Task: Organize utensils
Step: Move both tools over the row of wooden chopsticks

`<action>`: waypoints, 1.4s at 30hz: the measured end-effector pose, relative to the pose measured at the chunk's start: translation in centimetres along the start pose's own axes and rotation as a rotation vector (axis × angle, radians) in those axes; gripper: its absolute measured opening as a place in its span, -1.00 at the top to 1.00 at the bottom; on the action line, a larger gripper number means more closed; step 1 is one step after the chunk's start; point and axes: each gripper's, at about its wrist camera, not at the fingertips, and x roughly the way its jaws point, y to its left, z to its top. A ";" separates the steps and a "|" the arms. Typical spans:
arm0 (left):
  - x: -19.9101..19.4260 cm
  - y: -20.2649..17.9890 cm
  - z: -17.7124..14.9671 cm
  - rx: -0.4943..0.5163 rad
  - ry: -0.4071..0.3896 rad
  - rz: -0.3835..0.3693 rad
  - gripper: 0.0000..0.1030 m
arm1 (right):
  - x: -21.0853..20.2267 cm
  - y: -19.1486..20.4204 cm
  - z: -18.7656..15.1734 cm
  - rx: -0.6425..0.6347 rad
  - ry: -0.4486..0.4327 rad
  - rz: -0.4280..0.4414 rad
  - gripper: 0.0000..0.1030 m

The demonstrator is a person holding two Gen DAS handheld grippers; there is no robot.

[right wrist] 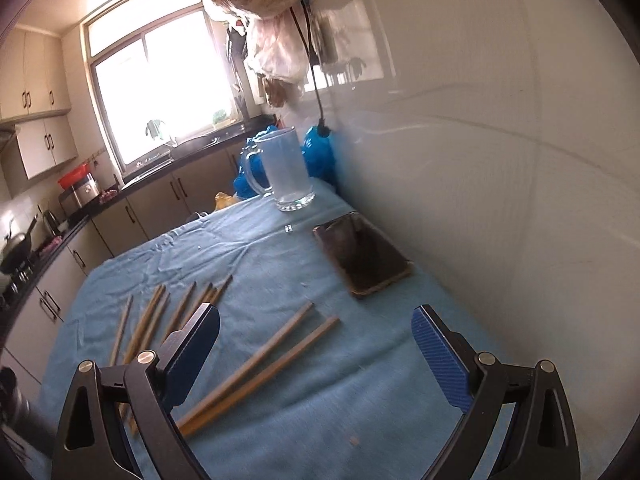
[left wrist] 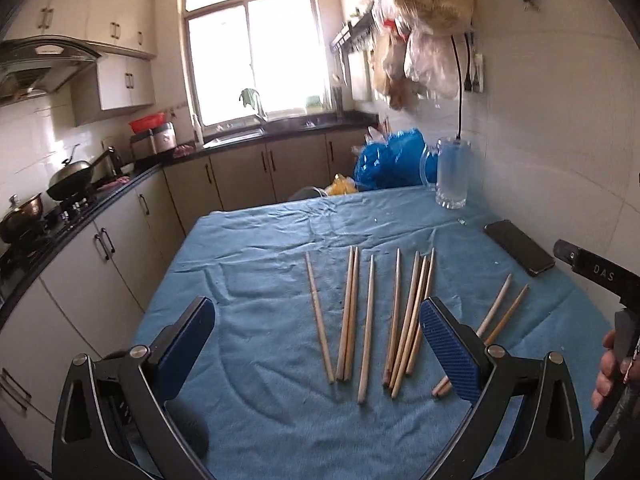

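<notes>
The chopsticks (left wrist: 370, 320) lie spread out on the blue cloth (left wrist: 260, 280) that covers the counter. Two more chopsticks (right wrist: 264, 368) lie a little apart from the rest, off to the right. The left gripper (left wrist: 316, 344) hangs over the sticks with its jaws wide apart, holding nothing. The right gripper (right wrist: 316, 354) has its jaws wide apart too. A glass mug (right wrist: 286, 170) stands at the far end, near a black phone (right wrist: 362, 258).
</notes>
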 end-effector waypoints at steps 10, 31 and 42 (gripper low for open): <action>6.0 -1.6 3.1 0.021 0.118 -0.065 -0.98 | 7.1 0.0 -0.3 0.053 0.166 -0.043 -0.91; -5.5 -11.1 0.6 0.004 -0.159 -0.313 -0.98 | -18.3 -7.3 -1.9 0.033 -0.072 -0.290 -0.92; -11.1 -12.4 0.2 0.037 -0.244 -0.282 -0.98 | -23.8 -10.8 -3.5 0.102 -0.128 -0.272 -0.92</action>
